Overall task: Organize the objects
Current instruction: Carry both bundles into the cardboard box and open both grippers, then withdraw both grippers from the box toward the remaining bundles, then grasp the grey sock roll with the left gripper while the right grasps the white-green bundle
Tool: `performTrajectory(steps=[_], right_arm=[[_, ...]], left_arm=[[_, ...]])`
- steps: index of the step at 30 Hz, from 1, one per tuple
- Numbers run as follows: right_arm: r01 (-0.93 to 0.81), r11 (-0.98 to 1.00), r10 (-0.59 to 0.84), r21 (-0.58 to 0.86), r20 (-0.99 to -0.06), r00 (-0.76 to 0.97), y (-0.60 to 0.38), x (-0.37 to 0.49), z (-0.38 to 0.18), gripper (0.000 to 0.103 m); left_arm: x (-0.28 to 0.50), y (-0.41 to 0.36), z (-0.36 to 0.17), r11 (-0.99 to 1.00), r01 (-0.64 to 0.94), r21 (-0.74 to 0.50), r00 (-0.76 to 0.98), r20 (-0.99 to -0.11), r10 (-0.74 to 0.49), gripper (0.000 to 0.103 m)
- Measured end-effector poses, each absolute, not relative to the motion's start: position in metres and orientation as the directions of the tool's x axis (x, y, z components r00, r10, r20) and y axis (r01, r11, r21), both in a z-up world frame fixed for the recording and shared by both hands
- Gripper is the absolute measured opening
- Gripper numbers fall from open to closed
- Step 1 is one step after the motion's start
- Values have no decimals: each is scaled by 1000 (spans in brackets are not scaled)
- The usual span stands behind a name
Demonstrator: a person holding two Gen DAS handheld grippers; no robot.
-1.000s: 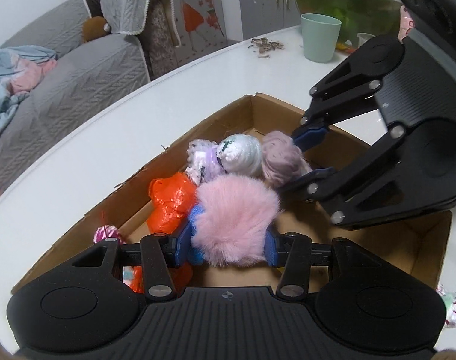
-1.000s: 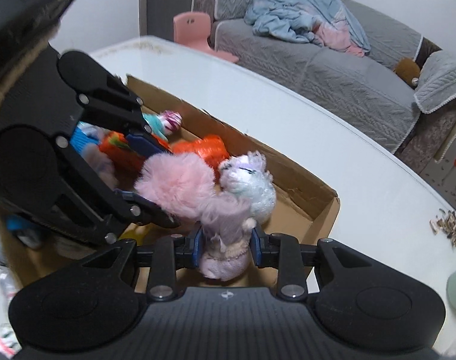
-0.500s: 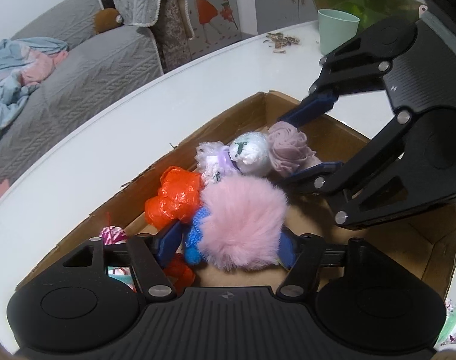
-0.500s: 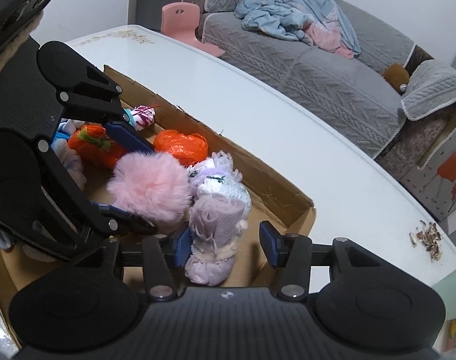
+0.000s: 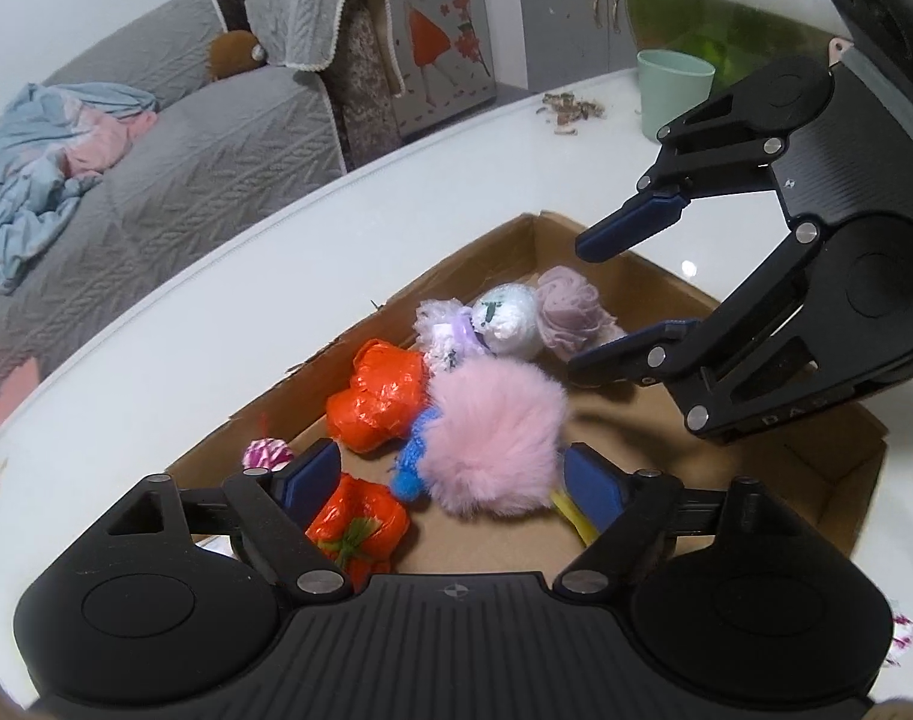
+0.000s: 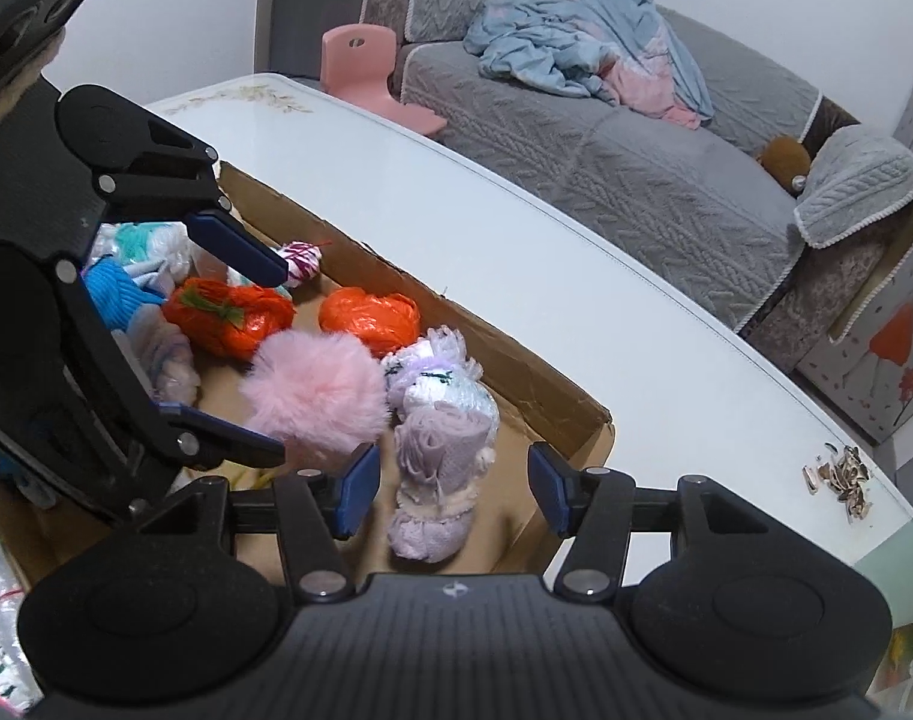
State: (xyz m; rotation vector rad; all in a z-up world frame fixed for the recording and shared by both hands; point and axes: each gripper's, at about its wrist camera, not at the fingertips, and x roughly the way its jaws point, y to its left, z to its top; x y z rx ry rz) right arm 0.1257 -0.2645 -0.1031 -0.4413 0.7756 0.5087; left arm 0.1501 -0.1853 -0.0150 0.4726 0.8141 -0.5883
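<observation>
A shallow cardboard box [image 5: 816, 468] lies on the white table and holds soft toys. A fluffy pink pompom [image 5: 492, 432] rests on the box floor; it also shows in the right wrist view [image 6: 315, 399]. My left gripper [image 5: 450, 486] is open, its pads either side of the pompom and apart from it. A mauve knitted bundle [image 6: 438, 468] lies in the box near the corner. My right gripper [image 6: 450, 486] is open around it without touching. Two orange bundles [image 5: 381, 396] and a white ball [image 5: 507, 321] lie beside them.
A mint green cup [image 5: 672, 93] and a scatter of seed husks [image 5: 567, 111] stand on the table [image 5: 216, 324] behind the box. A grey sofa [image 6: 636, 168] with crumpled clothes and a pink stool [image 6: 366, 72] are beyond the table edge.
Both grippers opened and let go: the left released the pink pompom, the right released the mauve bundle. Both objects now rest in the box and both grippers have drawn back and up.
</observation>
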Motion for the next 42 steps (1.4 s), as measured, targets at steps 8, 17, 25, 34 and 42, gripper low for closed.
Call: performTrajectory(steps=[8, 17, 25, 34, 42], right_arm=[[-568, 801, 271, -189, -732, 626, -261, 109, -87, 66], [-531, 837, 342, -130, -633, 694, -273, 25, -68, 83], [-473, 881, 379, -21, -568, 731, -273, -38, -87, 89], [-420, 907, 353, 27, -591, 725, -268, -52, -135, 88], [-418, 908, 348, 26, -602, 719, -266, -50, -150, 86]], left_arm=[[130, -165, 6, 772, 618, 146, 567, -763, -310, 88], [40, -96, 15, 818, 569, 84, 642, -668, -377, 98], [-31, -61, -20, 850, 527, 6, 647, -652, -397, 98], [-40, -68, -53, 845, 531, -62, 601, -675, -427, 98], [-29, -84, -71, 835, 549, -35, 582, -701, -412, 98]])
